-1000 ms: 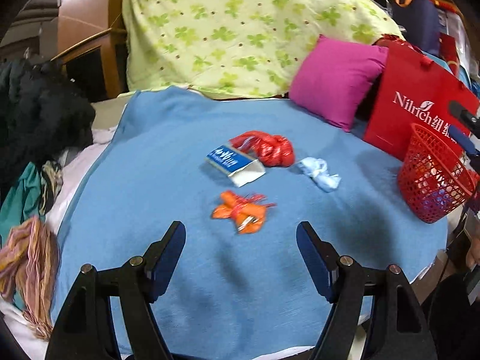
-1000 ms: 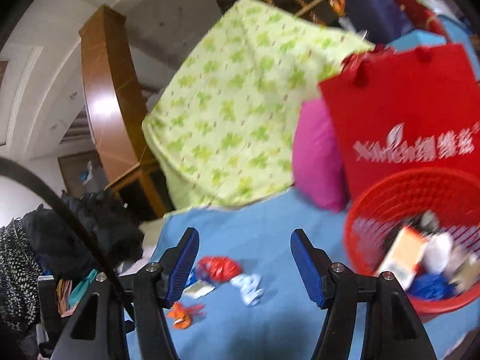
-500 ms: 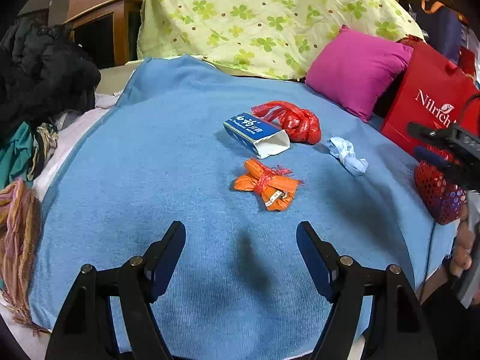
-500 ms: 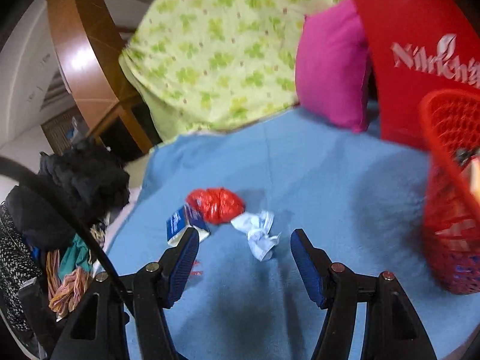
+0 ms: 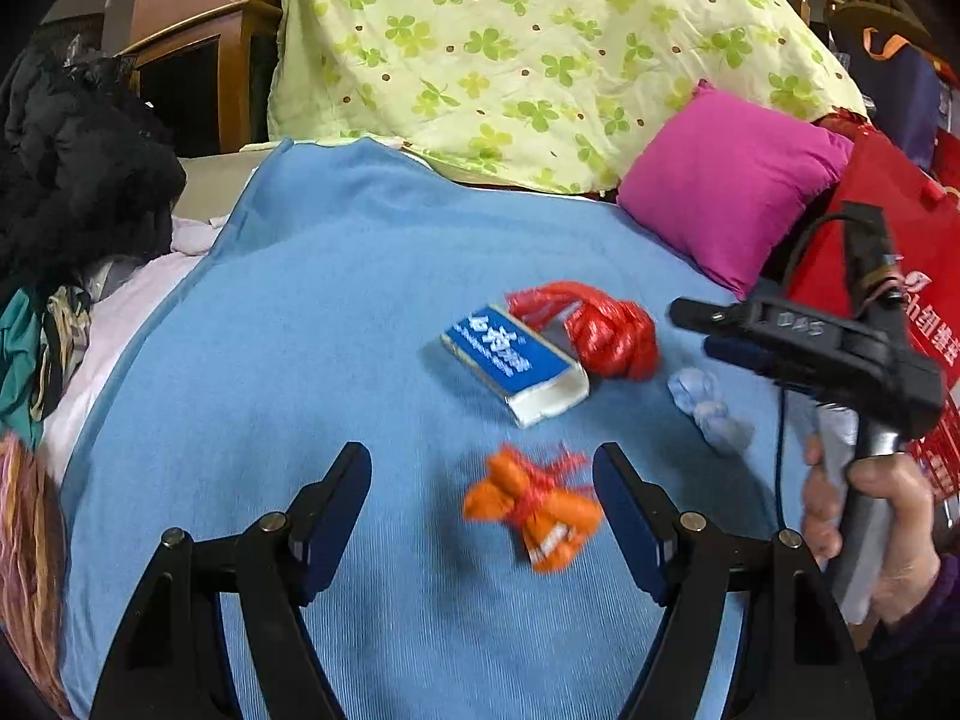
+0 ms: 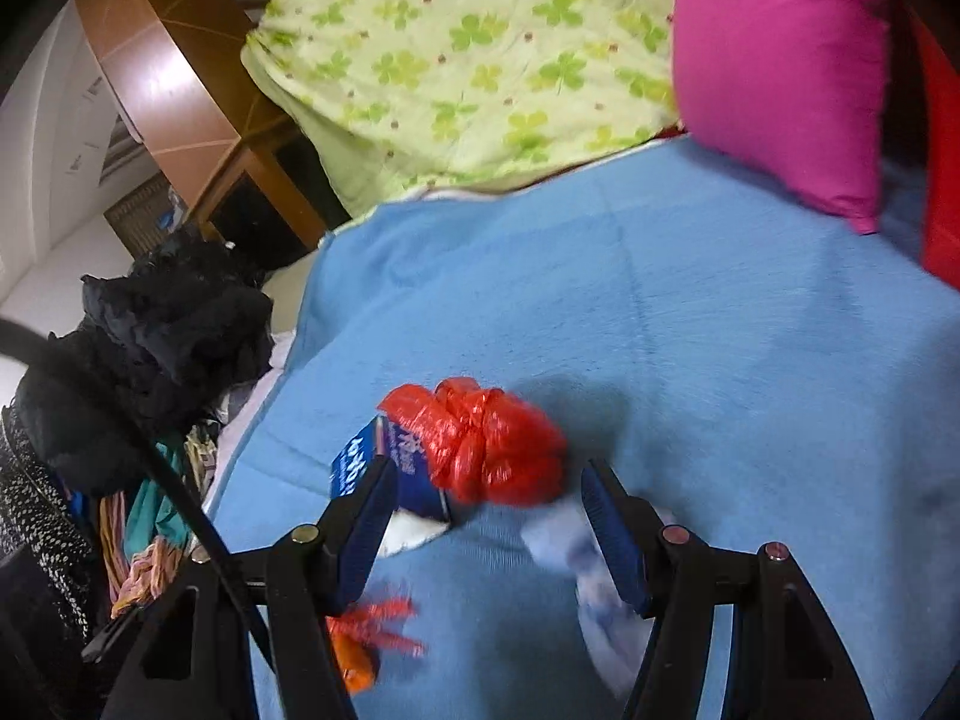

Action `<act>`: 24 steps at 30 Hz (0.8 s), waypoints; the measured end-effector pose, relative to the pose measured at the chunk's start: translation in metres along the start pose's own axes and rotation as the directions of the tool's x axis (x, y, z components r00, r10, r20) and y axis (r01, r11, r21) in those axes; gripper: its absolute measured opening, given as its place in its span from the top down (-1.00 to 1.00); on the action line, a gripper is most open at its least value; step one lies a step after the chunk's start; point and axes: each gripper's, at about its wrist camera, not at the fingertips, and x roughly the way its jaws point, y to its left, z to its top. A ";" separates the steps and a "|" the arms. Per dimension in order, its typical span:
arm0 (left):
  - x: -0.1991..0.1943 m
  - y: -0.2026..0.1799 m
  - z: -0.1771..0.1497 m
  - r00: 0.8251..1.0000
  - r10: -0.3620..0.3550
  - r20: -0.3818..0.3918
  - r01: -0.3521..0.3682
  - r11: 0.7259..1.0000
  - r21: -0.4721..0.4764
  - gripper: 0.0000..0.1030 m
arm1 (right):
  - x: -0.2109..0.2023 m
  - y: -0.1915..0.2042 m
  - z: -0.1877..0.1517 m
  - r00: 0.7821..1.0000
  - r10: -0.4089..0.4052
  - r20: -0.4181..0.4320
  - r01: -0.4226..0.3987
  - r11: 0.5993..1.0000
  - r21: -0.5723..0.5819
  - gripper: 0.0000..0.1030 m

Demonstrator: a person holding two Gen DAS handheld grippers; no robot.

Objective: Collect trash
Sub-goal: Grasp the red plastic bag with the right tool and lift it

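Trash lies on the blue blanket (image 5: 300, 360). An orange wrapper (image 5: 534, 510) sits between the fingertips of my left gripper (image 5: 480, 504), which is open; the pads do not touch it. Beyond lie a blue-and-white box (image 5: 513, 357), a knotted red plastic bag (image 5: 606, 330) and a pale blue crumpled tissue (image 5: 708, 405). My right gripper (image 6: 489, 498) is open, with the red bag (image 6: 486, 444) just ahead of its tips. Its left finger covers part of the box (image 6: 360, 462), its right finger part of the tissue (image 6: 576, 546). The left wrist view shows the right gripper (image 5: 696, 330) held by a hand (image 5: 870, 516).
A pink pillow (image 5: 732, 180) and a red shopping bag (image 5: 888, 252) stand at the back right, with a red basket's edge (image 5: 936, 462) below them. A green clover quilt (image 5: 540, 48) is heaped at the back. Dark clothes (image 5: 78, 180) pile up at the left.
My left gripper has moved forward, so the orange wrapper now lies between its fingertips. My right gripper has swung away from the red basket and down toward the red bag.
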 end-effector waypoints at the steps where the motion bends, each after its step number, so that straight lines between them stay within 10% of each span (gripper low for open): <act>1: 0.002 0.001 0.002 1.000 0.001 -0.002 -0.001 1.000 -0.003 -0.49 | 0.007 0.000 0.003 1.000 0.001 -0.007 -0.001 1.000 0.001 -0.31; 13: 0.026 0.014 0.022 0.998 -0.021 -0.053 0.018 0.999 -0.046 -0.49 | 0.073 0.014 0.015 0.989 -0.084 -0.125 0.078 0.996 -0.052 -0.36; 18: 0.036 0.004 0.028 0.997 -0.040 -0.070 0.036 0.997 -0.063 -0.49 | 0.070 0.011 0.013 0.993 -0.058 -0.106 0.054 0.998 -0.040 0.10; 24: 0.064 -0.005 0.038 0.990 -0.053 -0.127 0.040 0.994 -0.103 -0.49 | 0.054 0.000 0.018 0.996 -0.069 -0.056 0.068 0.998 -0.017 0.10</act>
